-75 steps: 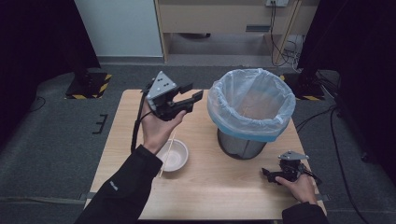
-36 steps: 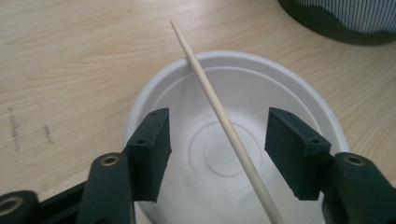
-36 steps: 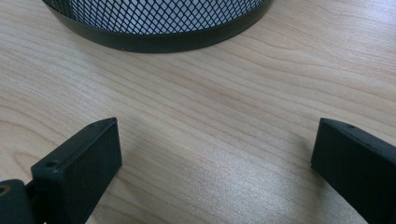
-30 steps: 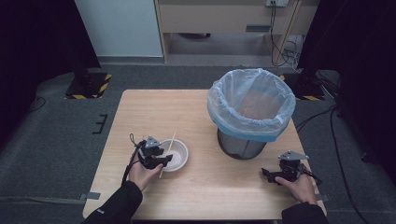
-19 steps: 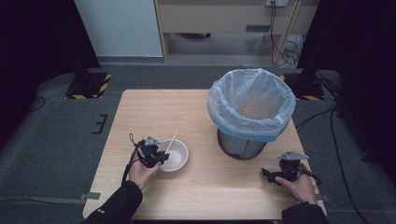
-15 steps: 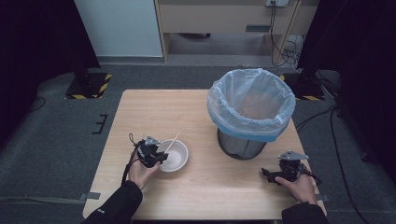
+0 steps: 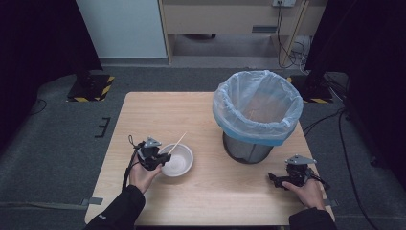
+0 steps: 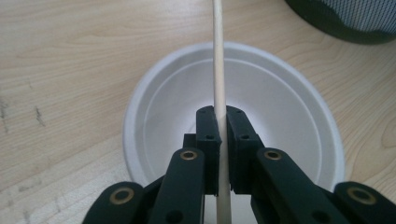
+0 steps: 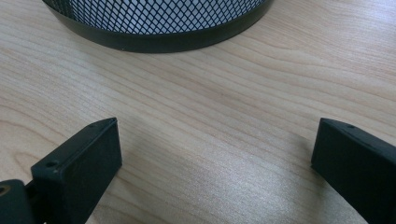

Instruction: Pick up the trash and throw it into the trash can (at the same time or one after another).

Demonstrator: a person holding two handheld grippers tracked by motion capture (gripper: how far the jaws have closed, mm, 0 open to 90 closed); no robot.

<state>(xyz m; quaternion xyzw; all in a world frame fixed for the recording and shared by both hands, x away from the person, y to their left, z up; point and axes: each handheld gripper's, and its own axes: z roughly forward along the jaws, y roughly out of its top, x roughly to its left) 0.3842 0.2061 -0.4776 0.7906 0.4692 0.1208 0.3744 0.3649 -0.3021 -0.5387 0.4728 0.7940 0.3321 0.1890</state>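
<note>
Lab recording bay: black curtains [image 7: 38, 43], hazard-taped stand bases [image 7: 91, 88], floor cables [image 7: 292, 43].

Soft even overhead light, dark surroundings, mild blur in close foregrounds.

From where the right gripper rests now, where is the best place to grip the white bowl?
Probably the white bowl by its thin rim on the side facing the right gripper, one jaw inside, one outside. The far side is taken: the left gripper clamps the wooden stick there.

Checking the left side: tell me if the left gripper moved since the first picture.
Yes. The left gripper came down from beside the bin toward the person, to the bowl.
</note>
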